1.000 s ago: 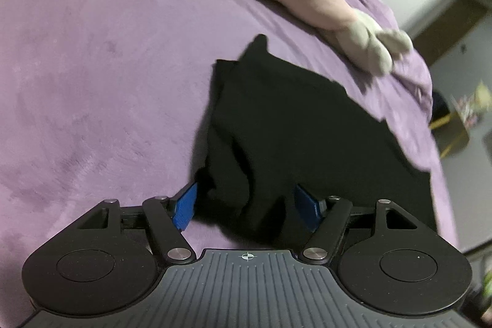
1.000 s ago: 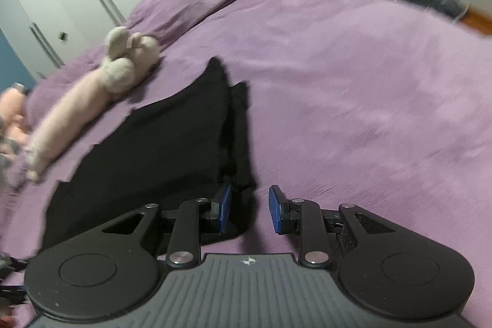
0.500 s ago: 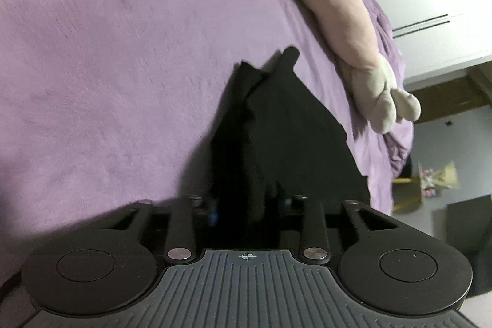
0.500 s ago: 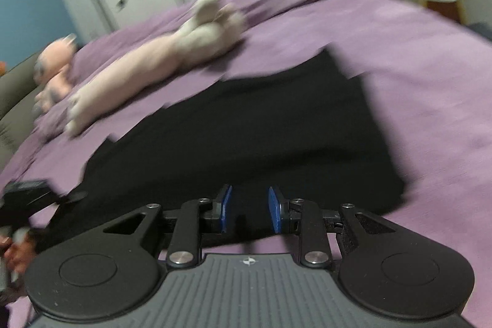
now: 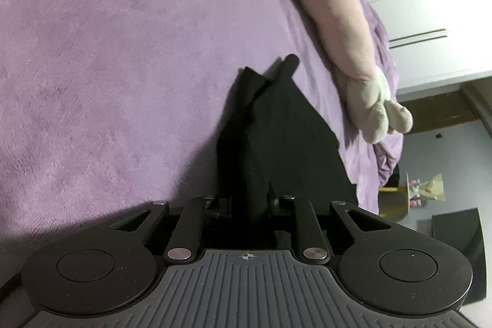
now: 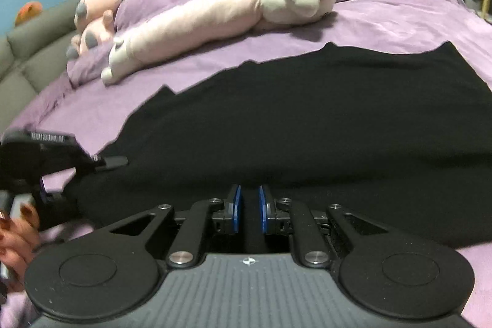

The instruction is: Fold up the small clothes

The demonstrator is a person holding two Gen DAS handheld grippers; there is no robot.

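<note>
Gripper-wise, my left gripper (image 5: 247,202) is clamped on a bunched fold of the black garment (image 5: 276,125), the cloth rising straight up between its narrowed jaws so that the pads are hidden by fabric. My right gripper (image 6: 247,209) is drawn in narrow too, its blue pads (image 6: 236,203) set against black cloth that runs down between them, so it holds an edge of the same garment.

Taking the garment as the landmark: it lies on the purple bed (image 5: 107,51). From the left wrist view it looks like a tall, narrow, creased wedge running away from me, with a long pink plush toy (image 5: 332,8) just beyond its right side, the toy's grey-beige end (image 5: 378,109) near the cloth. The right wrist view shows what that one cannot: the garment spread wide and flat across the bed (image 6: 399,17), the long plush (image 6: 215,11) lying beyond its far edge, and a second, smaller pink plush (image 6: 95,11) further left by a grey sofa (image 6: 27,51). That view alone also catches my left gripper (image 6: 110,162) from outside, at the garment's left corner, with my left hand (image 6: 18,232) behind it. White wardrobe doors (image 5: 430,5) stand past the bed.
</note>
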